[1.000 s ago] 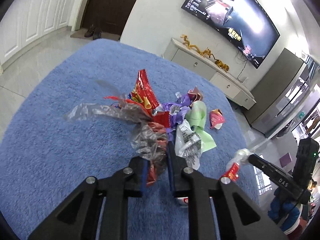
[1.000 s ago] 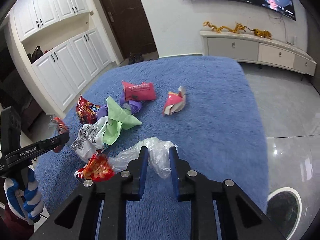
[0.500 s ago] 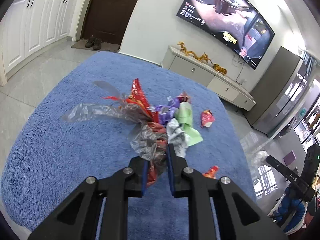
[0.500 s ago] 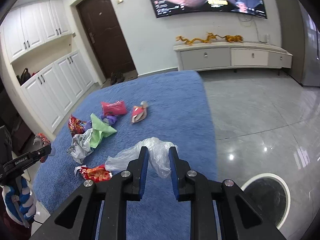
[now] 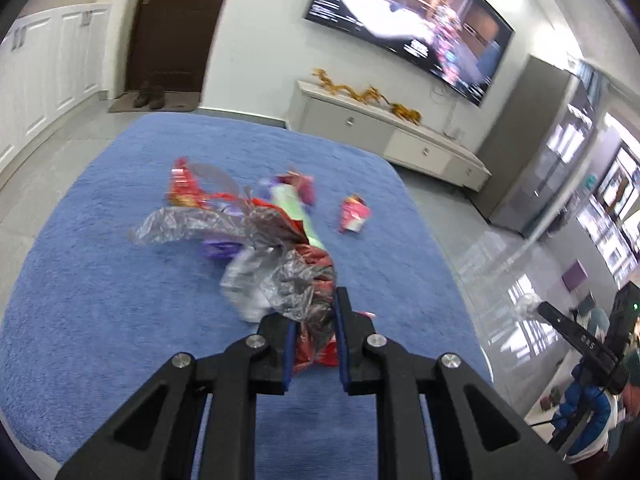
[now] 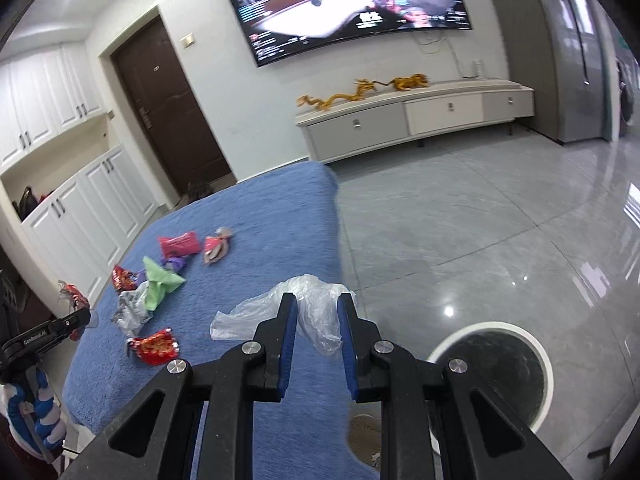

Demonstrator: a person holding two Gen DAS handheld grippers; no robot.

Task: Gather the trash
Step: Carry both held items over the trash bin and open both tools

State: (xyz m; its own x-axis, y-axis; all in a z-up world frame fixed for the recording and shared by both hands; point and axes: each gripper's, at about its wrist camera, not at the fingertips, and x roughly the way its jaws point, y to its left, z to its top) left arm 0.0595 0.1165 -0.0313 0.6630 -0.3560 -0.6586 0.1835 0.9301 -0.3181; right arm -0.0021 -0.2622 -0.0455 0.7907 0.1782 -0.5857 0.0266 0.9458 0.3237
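Note:
My left gripper (image 5: pixel 314 314) is shut on a crumpled clear-and-red wrapper (image 5: pixel 294 280) and holds it above the blue rug (image 5: pixel 80 280). My right gripper (image 6: pixel 317 312) is shut on a clear plastic bag (image 6: pixel 316 304), held near the rug's right edge. A white-rimmed trash bin (image 6: pixel 494 364) with a dark inside stands on the floor at lower right. On the rug lie a pile of wrappers (image 6: pixel 148 292), a red packet (image 6: pixel 154 346), a pink pouch (image 6: pixel 179 243) and a small pink wrapper (image 6: pixel 216 246).
A grey tiled floor (image 6: pixel 480 220) lies right of the rug. A white TV cabinet (image 6: pixel 412 120) stands along the far wall under a TV. White cupboards (image 6: pixel 68 216) and a dark door are at the left.
Both grippers have risen and swung right with their loads. The bin now shows larger under my right gripper. A red packet that hung near the right gripper now lies on the rug.

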